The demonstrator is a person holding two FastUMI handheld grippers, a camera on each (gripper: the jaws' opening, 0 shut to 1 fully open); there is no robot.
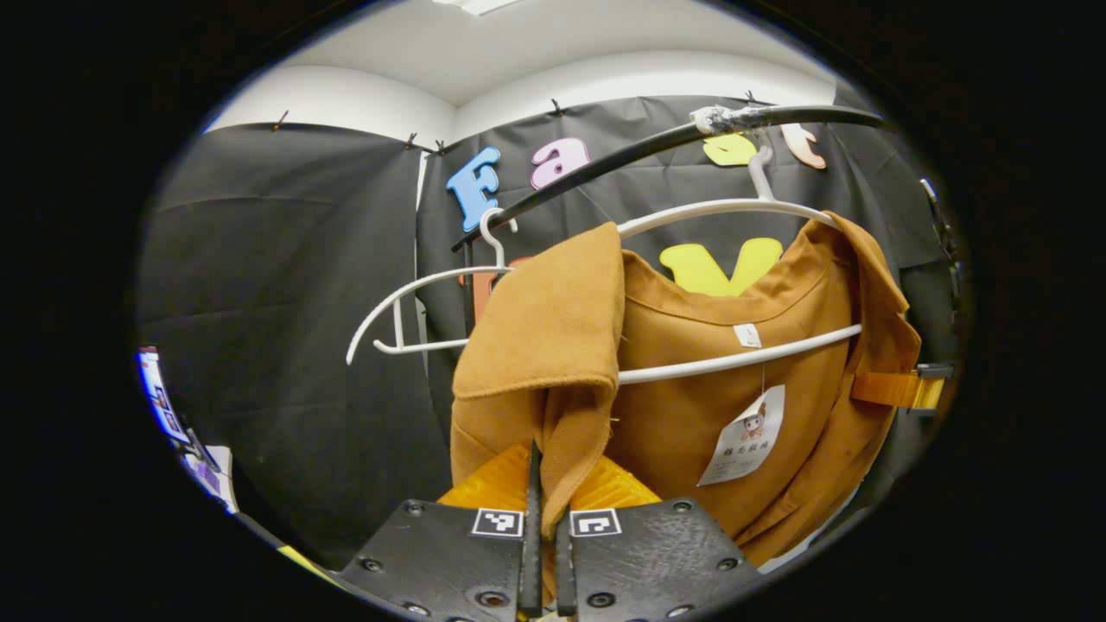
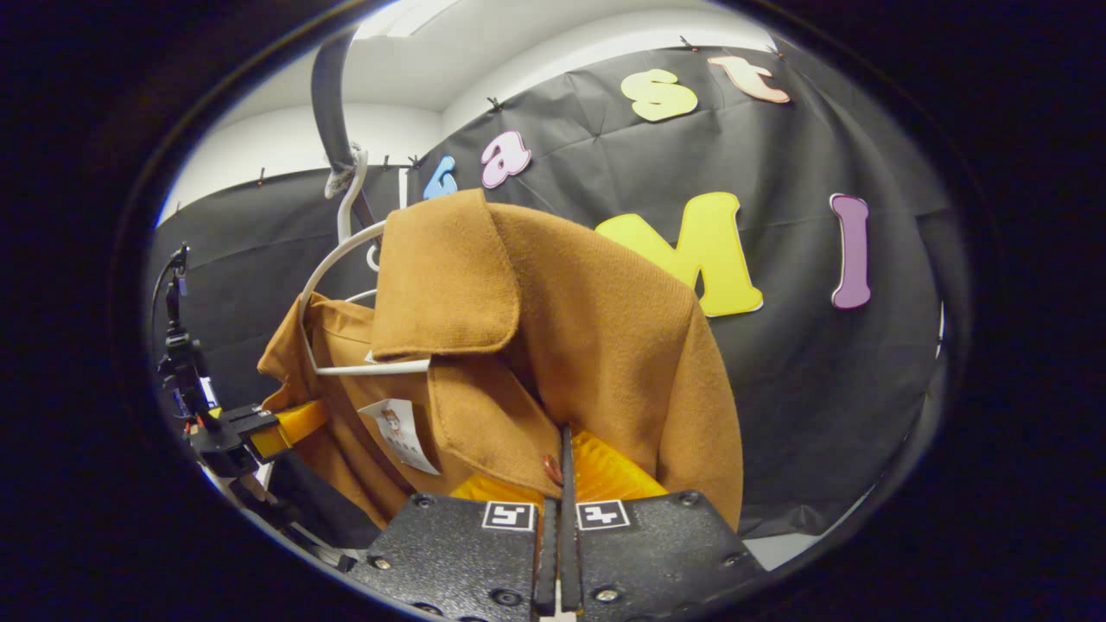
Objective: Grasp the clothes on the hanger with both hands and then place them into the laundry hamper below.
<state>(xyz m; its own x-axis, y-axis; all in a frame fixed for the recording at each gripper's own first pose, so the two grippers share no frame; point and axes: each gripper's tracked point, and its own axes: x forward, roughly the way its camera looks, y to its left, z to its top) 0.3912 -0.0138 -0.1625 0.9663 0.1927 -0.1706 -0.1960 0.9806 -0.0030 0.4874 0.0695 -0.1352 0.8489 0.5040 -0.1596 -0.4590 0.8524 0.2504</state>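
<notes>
Both claws level, left claw [image 1: 546, 484] and right claw [image 2: 560, 471] each clamped on the brown jacket [image 1: 691, 406] front.

Rail: black bar [image 1: 605, 164] curving overhead, I see taped patch [image 1: 717, 118] by a hook.
Spare hanger: white, bare [image 1: 415, 311], on rail to my left.
Ceiling: white [image 1: 518, 52], light panel at top.
Papers: bits at far left edge [image 1: 164, 402], too small to tell.
</notes>
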